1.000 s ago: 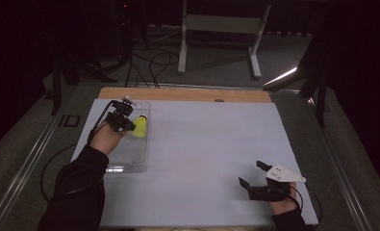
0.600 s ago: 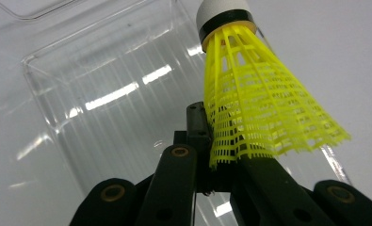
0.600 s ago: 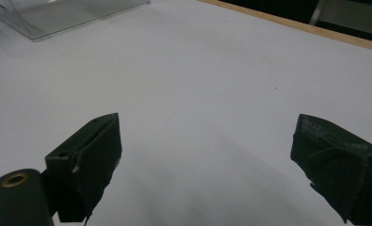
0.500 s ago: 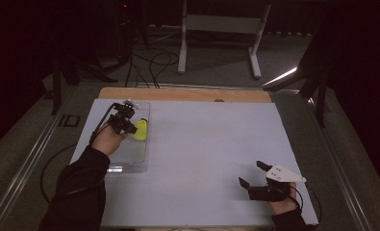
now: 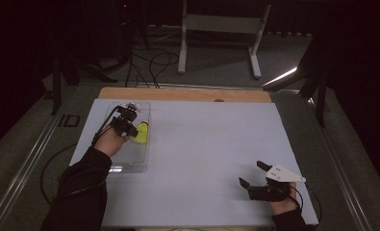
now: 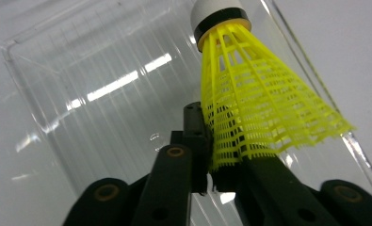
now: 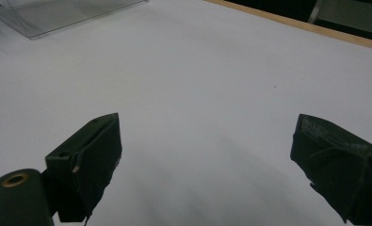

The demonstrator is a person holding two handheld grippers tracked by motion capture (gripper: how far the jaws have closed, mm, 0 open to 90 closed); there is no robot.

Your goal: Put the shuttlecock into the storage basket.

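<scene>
white sheeting covers the table (image 5: 197, 159), dark floor beyond. a yellow shuttlecock (image 6: 254, 99) is pinched by the left gripper (image 5: 126, 122) over a clear tray (image 5: 130, 161), far left. the right gripper (image 5: 255, 178) is spread wide, near right.

Room as I see it from the high view:

- Table (image 5: 284, 144): white sheet over the top, with a strip of bare wood (image 5: 178, 94) along the far edge.
- Floor (image 5: 216, 72): grey, carpet-like, dim beyond the table.
- White stand (image 5: 221, 24): two legs with feet on the floor, a crossbar between them, behind the table's far edge.
- Black cables (image 5: 149, 60): loose loops on the floor left of the stand.
- Dark stand legs (image 5: 69, 72): far left, detail lost in shadow.
- Bright streak of light (image 5: 280, 77): on the floor at far right.
- Background: black; I cannot make out any walls.
</scene>
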